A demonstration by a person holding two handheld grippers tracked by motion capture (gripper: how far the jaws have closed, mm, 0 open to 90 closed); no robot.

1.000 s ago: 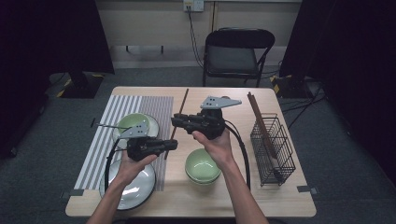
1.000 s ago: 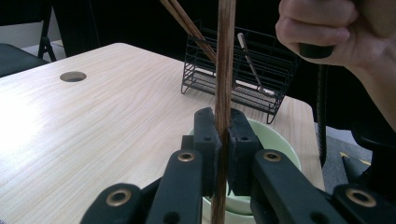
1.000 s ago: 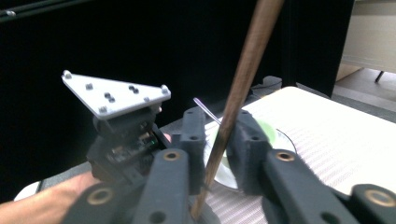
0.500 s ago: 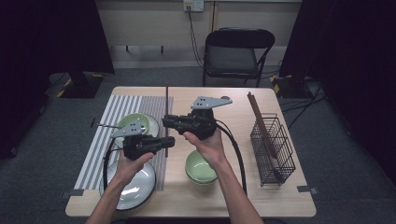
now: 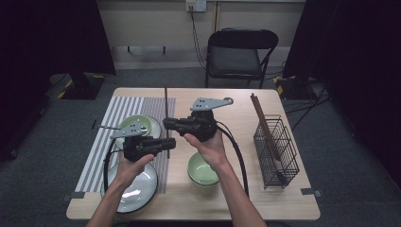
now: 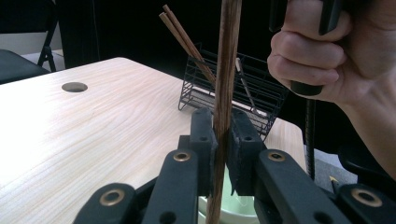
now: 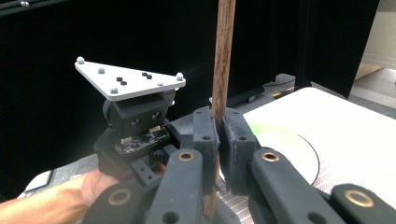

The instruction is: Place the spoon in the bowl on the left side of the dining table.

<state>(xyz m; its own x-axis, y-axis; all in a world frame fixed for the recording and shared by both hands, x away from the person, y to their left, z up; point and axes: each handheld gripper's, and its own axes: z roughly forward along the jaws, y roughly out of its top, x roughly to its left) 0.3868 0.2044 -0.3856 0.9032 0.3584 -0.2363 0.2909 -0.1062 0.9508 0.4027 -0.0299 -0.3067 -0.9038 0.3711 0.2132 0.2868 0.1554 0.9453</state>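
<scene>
Shifted left since before: right gripper (image 5: 166, 124), clamped on chopstick (image 5: 166, 101); left gripper (image 5: 171, 143) pinching it lower, jaws just opening slightly. Upright mid-table. Handover underway; still to reach wire basket (image 5: 276, 153), far right.

A single dark brown wooden chopstick (image 5: 166, 113), long, thin and round, with visible grain, is held clear of the table (image 5: 236, 198) above its middle. It runs straight from mid-table toward the far edge. In both gripper views it stands upright, clamped between black pads.
</scene>
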